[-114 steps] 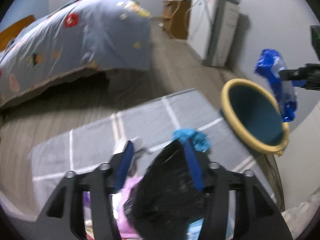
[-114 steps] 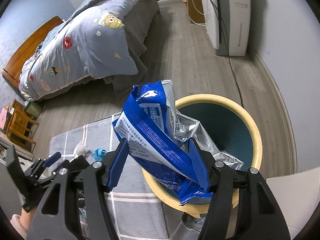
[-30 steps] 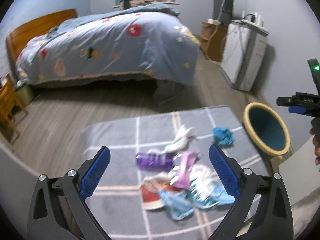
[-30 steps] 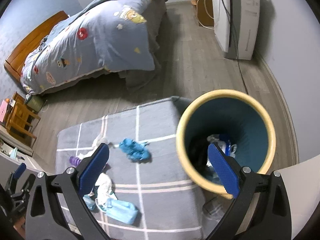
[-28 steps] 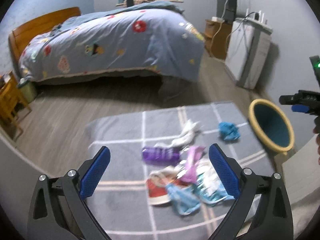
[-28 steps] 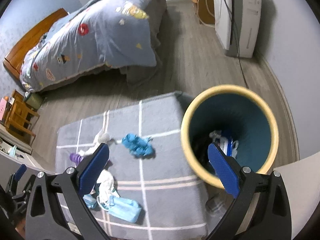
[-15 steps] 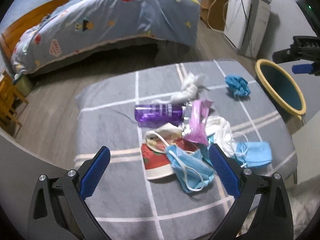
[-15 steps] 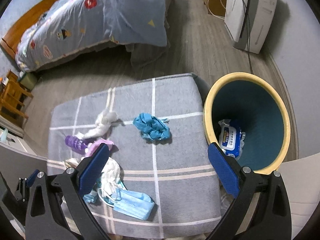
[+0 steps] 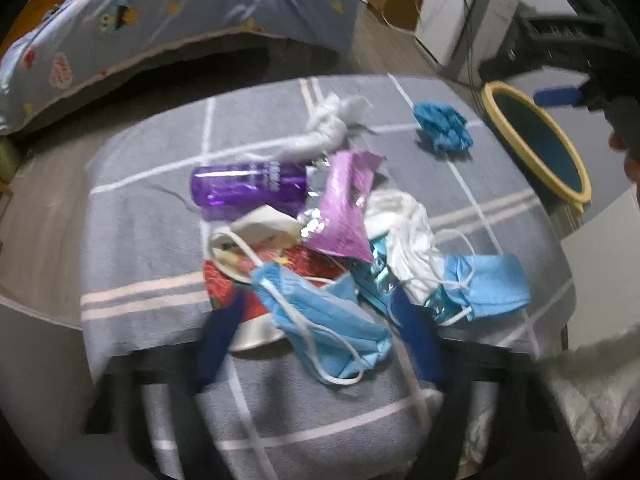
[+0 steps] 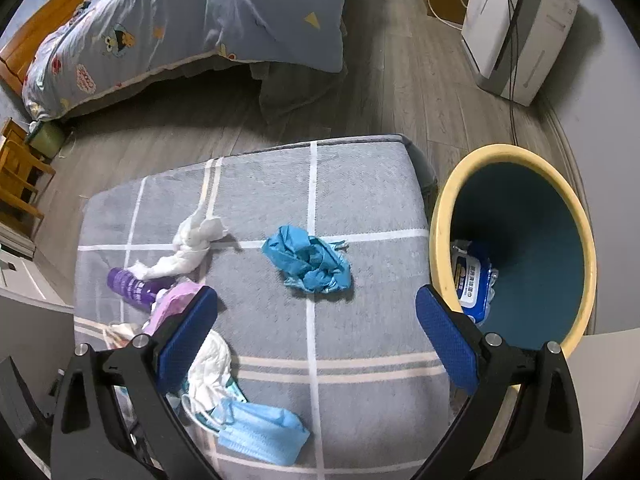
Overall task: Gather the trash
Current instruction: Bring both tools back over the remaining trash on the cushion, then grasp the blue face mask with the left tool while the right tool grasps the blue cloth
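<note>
Trash lies on a grey checked cushion: a purple bottle, a pink wrapper, a white tissue, a red packet and two blue face masks. My left gripper points down at the pile, its jaws closing with the nearer mask between them; the blurred pads stand apart from it. My right gripper is open just short of a crumpled blue glove. Right of the cushion stands the yellow-rimmed bin, holding a blue wipes pack.
A bed with a blue quilt stands beyond the cushion across a wooden floor. At the back right there is a white appliance with cables. A wooden chair is at the far left. The second mask lies at the cushion's near edge.
Both grippers have come down toward the cushion. The left jaws have narrowed around the near blue mask. The right gripper has swung from over the bin to the blue glove.
</note>
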A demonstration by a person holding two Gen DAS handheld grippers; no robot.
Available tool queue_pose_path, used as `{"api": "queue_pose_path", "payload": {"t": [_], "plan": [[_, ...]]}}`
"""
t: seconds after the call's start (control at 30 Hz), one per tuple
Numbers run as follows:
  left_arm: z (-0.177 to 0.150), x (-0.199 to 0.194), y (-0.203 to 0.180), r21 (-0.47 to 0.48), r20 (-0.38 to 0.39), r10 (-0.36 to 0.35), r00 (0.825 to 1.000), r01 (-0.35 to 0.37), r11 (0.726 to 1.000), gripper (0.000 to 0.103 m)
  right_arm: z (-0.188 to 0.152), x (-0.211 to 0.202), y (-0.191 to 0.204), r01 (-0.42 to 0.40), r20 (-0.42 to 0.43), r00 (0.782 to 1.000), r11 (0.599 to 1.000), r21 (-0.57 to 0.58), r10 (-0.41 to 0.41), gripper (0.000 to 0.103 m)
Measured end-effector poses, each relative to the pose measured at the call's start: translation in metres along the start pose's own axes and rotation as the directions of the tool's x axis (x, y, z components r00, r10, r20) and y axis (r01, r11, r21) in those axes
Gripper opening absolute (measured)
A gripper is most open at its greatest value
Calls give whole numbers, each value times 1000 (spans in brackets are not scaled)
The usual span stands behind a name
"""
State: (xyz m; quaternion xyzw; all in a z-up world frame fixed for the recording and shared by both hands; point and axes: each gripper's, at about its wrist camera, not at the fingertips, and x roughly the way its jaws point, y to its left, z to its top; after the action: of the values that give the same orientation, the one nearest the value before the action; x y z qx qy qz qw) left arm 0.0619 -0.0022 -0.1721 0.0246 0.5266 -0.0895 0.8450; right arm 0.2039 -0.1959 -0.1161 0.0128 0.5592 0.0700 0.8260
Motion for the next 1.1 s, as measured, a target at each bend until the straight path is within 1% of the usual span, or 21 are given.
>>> {"api": "queue_pose_path", "payload": {"t": [0.07,0.1,0.2,0.3,0.37,0.5,0.6,0.63,0.73,0.77,0.9,1.0,1.07,1.1], "plan": [[2,2,-2,23,-9,3,1000,-2,1000,35,3,6,-1,8,-6,1000,1000,-2,-8,97],[4,0,-3,35,-2,10,1000,-10,999,30,5,9,-2,13,-11,1000,1000,-4,-13,97],[12,-16,-2,50,40,25,999,-27,998,28,8,16,-5,19,-19,1000,1000,-9,-19,97],[28,-41,1,68,83,12,996,-18,998,27,12,21,-8,7,-24,1000,1000,0,-7,97],[46,-62,2,100,120,14,993,-26,995,27,15,25,-9,-2,-25,1000,1000,4,2,97],[79,-89,12,108,187,20,982,-40,993,27,20,34,-3,-15,-33,999,1000,-22,15,97],[93,-88,21,99,219,50,974,-74,992,27,21,43,2,-2,-43,999,998,-67,-1,97],[95,-84,25,80,226,48,973,-68,994,27,21,46,4,2,-46,999,997,-81,-6,97],[104,-74,38,-10,228,6,974,-4,1000,27,19,58,7,8,-57,998,992,-129,-16,97],[107,-74,40,-24,233,-4,973,10,1000,27,18,61,7,6,-59,998,990,-141,-15,97],[113,-70,38,-8,238,9,971,-7,1000,27,15,77,11,-2,-72,997,981,-196,-12,97],[115,-65,38,-15,227,-2,974,5,1000,27,10,90,17,23,-88,995,967,-253,-47,97],[116,-63,37,-6,221,-1,975,2,1000,27,8,96,19,32,-100,993,963,-267,-61,93],[117,-62,36,-3,219,0,976,1,1000,27,7,99,18,37,-106,992,962,-269,-68,86]]}}
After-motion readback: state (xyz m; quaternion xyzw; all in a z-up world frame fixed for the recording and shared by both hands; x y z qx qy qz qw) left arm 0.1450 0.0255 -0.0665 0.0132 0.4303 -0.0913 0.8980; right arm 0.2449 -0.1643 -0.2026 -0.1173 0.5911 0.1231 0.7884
